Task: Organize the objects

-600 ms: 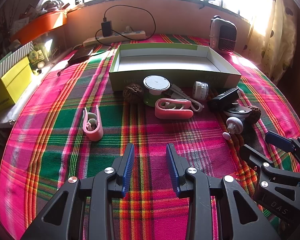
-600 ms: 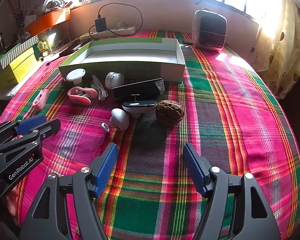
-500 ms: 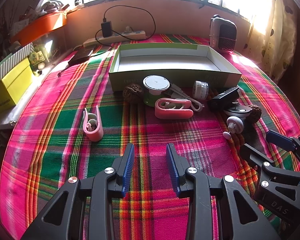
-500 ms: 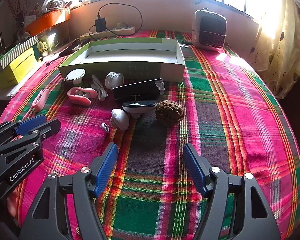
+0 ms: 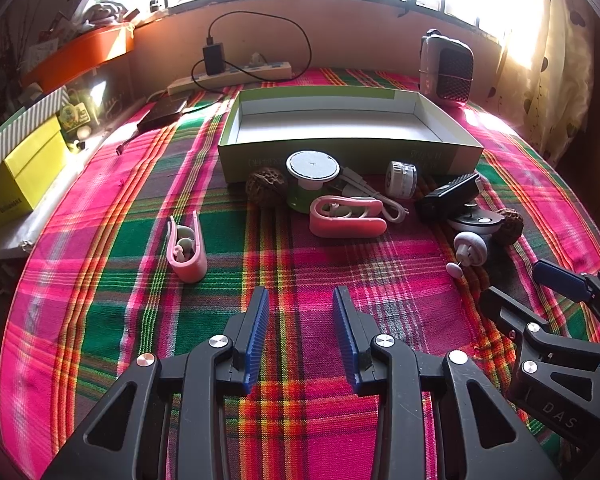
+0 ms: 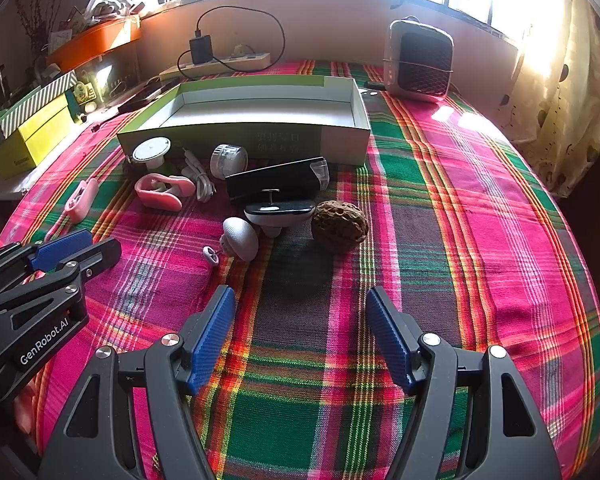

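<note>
An empty green box stands on the plaid cloth. In front of it lie a white-topped green jar, two pink clips, a white cable, a small white jar, a black stand, a white mushroom-shaped piece and two walnuts. My left gripper is open and empty, near the table's front. My right gripper is open wider and empty, just short of the walnut.
A small heater stands at the back right. A power strip with charger lies along the back wall. Yellow and striped boxes sit off the table's left edge. A curtain hangs at the right.
</note>
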A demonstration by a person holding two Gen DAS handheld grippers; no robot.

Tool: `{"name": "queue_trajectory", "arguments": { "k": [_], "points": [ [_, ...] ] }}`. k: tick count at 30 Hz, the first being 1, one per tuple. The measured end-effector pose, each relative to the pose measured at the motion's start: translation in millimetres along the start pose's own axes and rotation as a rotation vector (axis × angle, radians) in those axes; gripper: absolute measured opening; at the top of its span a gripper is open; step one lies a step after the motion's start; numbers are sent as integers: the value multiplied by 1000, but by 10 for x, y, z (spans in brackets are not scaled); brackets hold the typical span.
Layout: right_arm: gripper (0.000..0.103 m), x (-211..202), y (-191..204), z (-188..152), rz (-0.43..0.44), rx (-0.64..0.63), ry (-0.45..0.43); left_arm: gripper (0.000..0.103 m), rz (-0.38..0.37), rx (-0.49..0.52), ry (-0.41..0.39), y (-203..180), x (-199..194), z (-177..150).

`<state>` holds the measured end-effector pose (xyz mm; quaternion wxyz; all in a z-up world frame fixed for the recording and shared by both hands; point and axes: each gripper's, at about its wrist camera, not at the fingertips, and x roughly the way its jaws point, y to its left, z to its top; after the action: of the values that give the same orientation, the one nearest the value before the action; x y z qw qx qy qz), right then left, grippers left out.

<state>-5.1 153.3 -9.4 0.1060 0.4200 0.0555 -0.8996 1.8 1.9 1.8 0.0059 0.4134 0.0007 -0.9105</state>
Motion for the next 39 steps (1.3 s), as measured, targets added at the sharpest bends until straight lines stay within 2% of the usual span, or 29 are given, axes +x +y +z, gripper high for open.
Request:
{"name": "queue_trajectory", "arguments": {
  "k": [25, 30, 34, 39],
  "points": [
    [68, 3, 3, -4, 2, -5, 0, 31, 1, 3, 0, -5, 2, 0],
    [68, 4, -43, 14, 32, -43, 17, 31, -45, 37, 4, 46, -1, 0],
    [68, -28, -179, 30, -31, -54, -6, 31, -60, 41, 14, 158, -15, -4],
    [68, 20, -388, 110, -54, -40, 2, 31, -70, -28, 29, 370, -4, 28]
  ]
}}
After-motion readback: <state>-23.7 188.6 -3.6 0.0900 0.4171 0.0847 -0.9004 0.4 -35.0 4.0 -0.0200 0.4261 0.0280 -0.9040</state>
